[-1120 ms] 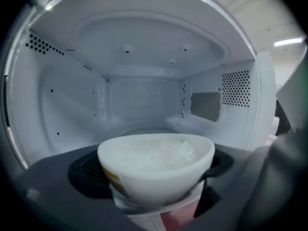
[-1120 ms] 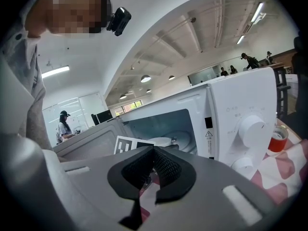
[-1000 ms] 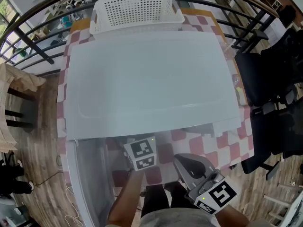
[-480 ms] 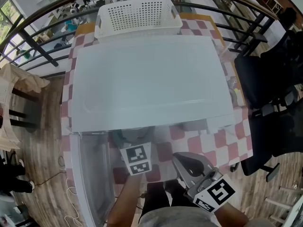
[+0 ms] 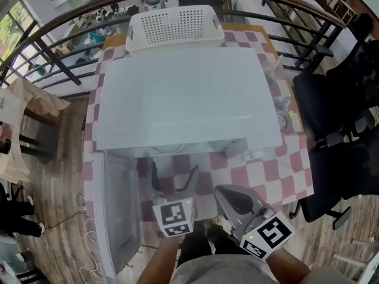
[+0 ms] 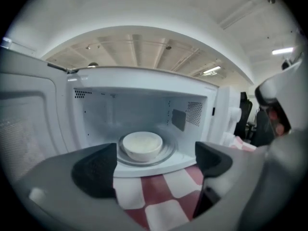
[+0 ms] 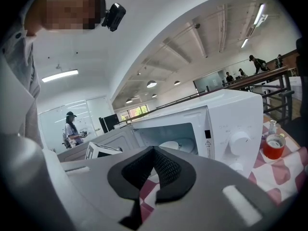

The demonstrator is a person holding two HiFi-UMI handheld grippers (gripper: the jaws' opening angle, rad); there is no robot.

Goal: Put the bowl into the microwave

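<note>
One bowl [image 6: 142,146] beyond left hand-held gripper [image 6: 154,170]

Bright, even light from ceiling strip lights [image 7: 61,75]. The microwave [image 5: 183,99] top reads washed-out pale; its cavity is dimmer. Strong fisheye bending and dark vignette at all picture edges; near foreground soft

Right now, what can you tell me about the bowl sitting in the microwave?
The bowl is small, round and plain white, ceramic by its look, with a pale inside whose contents cannot be made out. It stands upright in the middle of the round glass turntable inside the open microwave, touching only that plate. The left gripper is outside the opening, its jaws apart and clear of the bowl.
</note>
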